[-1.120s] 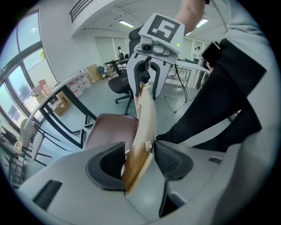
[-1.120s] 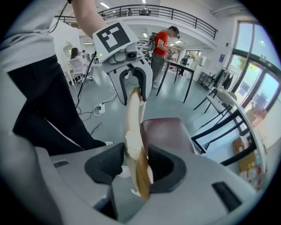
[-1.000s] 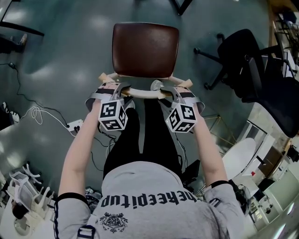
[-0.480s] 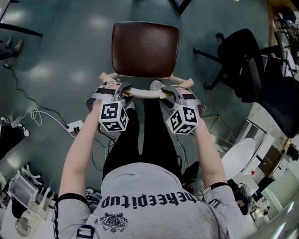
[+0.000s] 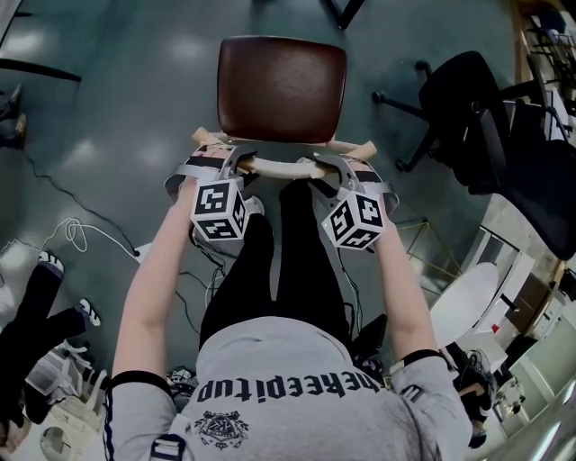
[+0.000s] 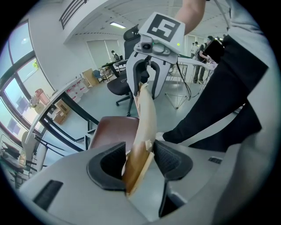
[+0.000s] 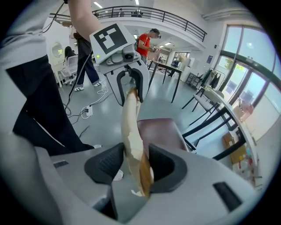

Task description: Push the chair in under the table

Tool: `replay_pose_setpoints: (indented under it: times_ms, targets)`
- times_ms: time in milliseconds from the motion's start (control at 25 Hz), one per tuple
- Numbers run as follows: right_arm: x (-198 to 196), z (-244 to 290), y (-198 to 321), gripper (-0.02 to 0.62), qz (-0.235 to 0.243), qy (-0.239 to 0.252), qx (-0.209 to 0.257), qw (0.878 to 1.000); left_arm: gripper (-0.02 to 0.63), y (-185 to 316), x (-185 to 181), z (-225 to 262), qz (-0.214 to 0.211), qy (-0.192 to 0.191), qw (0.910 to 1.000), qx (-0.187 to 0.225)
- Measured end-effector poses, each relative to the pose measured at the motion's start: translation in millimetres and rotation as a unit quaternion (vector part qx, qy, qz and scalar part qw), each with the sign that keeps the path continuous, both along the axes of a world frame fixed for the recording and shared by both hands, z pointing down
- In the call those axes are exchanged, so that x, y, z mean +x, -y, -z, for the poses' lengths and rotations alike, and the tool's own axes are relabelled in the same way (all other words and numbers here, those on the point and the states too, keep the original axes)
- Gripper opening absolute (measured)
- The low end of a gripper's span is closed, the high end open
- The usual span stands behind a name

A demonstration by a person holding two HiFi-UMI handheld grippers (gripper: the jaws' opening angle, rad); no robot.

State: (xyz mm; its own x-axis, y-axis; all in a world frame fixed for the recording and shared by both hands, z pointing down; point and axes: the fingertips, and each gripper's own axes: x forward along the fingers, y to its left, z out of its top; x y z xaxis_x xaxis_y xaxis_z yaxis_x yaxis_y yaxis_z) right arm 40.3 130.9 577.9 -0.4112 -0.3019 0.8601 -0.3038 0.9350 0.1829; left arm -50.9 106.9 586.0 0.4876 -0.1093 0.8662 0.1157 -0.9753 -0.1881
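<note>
The chair has a brown seat point(image 5: 282, 88) and a curved pale wooden backrest point(image 5: 283, 167). My left gripper point(image 5: 236, 162) grips the backrest's left part, and my right gripper point(image 5: 324, 166) grips its right part. In the left gripper view the backrest point(image 6: 147, 116) runs between the pads of the left gripper point(image 6: 138, 158), which touch it. In the right gripper view the backrest point(image 7: 130, 127) sits between the pads of the right gripper point(image 7: 136, 162); these jaws are opening slightly but still touch the wood. Black table legs point(image 5: 346, 9) show beyond the seat.
A black office chair point(image 5: 477, 117) stands to the right of the seat. Cables point(image 5: 72, 232) trail on the grey floor at left. Someone's dark legs point(image 5: 36, 302) stand at the lower left edge. Black frame bars point(image 7: 215, 125) run past the seat.
The chair and both grippers have shifted a little away from me, up the head view. Someone's legs have come into the lower left edge.
</note>
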Motion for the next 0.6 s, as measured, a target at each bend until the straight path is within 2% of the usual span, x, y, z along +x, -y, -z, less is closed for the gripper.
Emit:
replay_pose_setpoints:
  times_ms: [600]
  targets:
    - [8,-1,49,0.196,-0.049,0.001,0.011,0.999,0.209,52,10,0,-0.031,-0.002,0.9995,0.008]
